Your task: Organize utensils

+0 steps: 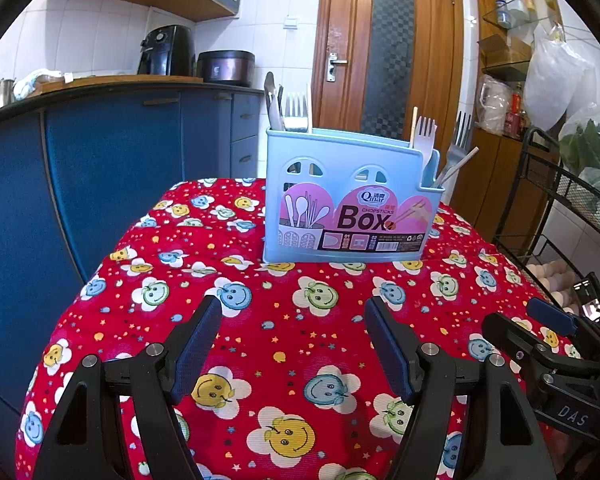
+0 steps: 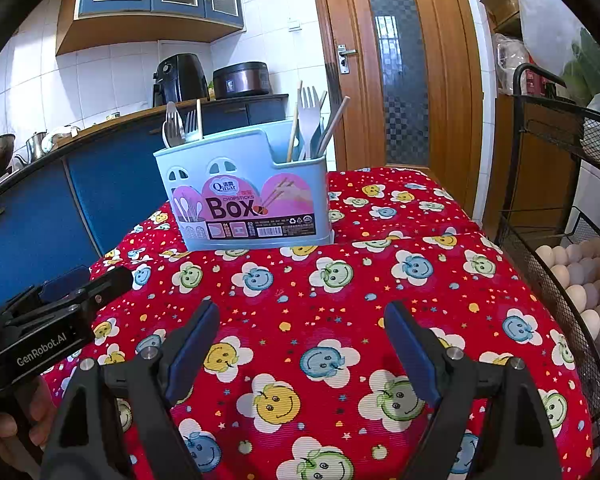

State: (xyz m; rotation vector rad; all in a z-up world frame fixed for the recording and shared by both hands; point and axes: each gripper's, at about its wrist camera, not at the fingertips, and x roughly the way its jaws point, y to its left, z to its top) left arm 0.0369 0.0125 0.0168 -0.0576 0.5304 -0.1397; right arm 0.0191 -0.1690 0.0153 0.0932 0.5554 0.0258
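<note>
— Where is the utensil box (image 1: pixel 350 196)?
— Upright at the far middle of the table (image 1: pixel 260 320), forks (image 2: pixel 309 120) and chopsticks standing inside.
— The claws?
— Left claw (image 1: pixel 294 344) and right claw (image 2: pixel 300 344) both gape empty over bare cloth, well short of it. A wire egg rack (image 2: pixel 572 264) flanks the right.

Glossy pale-blue plastic utensil box (image 1: pixel 346 196) with a smooth paper label, on a bench covered by ribbed woven cloth (image 1: pixel 260 320); behind the box, a varnished wooden door (image 1: pixel 384 40)
</note>
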